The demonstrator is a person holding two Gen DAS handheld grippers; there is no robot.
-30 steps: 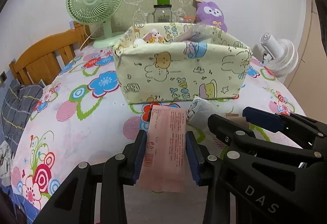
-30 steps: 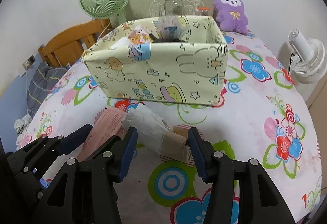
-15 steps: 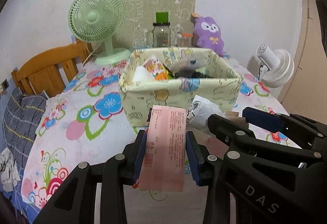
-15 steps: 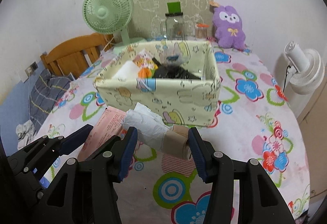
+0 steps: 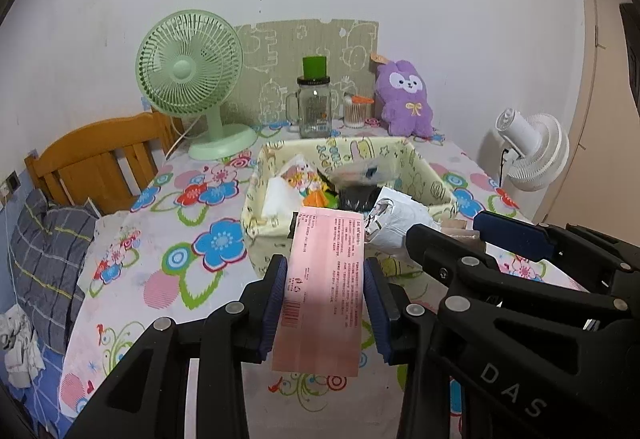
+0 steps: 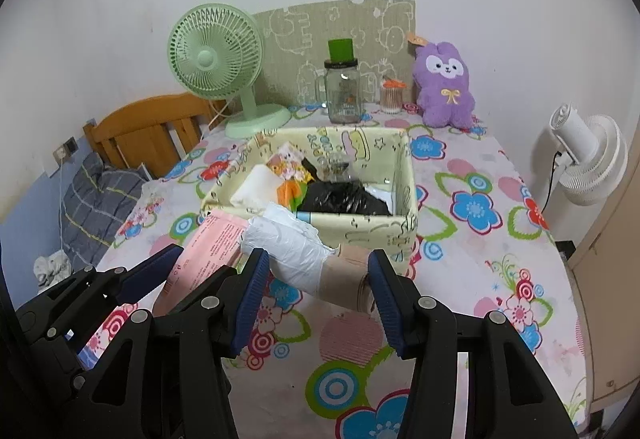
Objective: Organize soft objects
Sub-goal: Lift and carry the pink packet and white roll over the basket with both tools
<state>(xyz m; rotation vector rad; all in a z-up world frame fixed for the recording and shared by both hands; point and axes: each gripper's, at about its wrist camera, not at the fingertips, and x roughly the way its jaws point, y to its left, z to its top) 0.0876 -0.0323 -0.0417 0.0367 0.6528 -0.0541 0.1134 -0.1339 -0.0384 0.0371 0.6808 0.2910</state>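
My left gripper point(image 5: 325, 271) is shut on a flat pink packet point(image 5: 325, 291) with printed text and a barcode, held above the table. Beside it, my right gripper point(image 6: 315, 271) is shut on a roll of white plastic bags with a tan cardboard core point(image 6: 320, 266). Both hang in the air just in front of a pale yellow fabric box point(image 6: 372, 227) with cartoon print. Inside the box lie a white pack, colourful small items and a black plastic bag point(image 6: 344, 199). The roll point(image 5: 394, 221) and the right gripper's fingers point(image 5: 512, 235) also show in the left wrist view.
A flowered cloth covers the table point(image 6: 480, 239). At the back stand a green fan point(image 6: 216, 59), a glass jar with a green lid point(image 6: 342, 87), a small cotton-swab jar point(image 6: 392, 97) and a purple plush rabbit point(image 6: 444, 87). A white fan point(image 6: 584, 163) is right, a wooden chair point(image 6: 148, 135) left.
Both grippers have risen with their loads, so the box now lies lower in view and its contents show from above.
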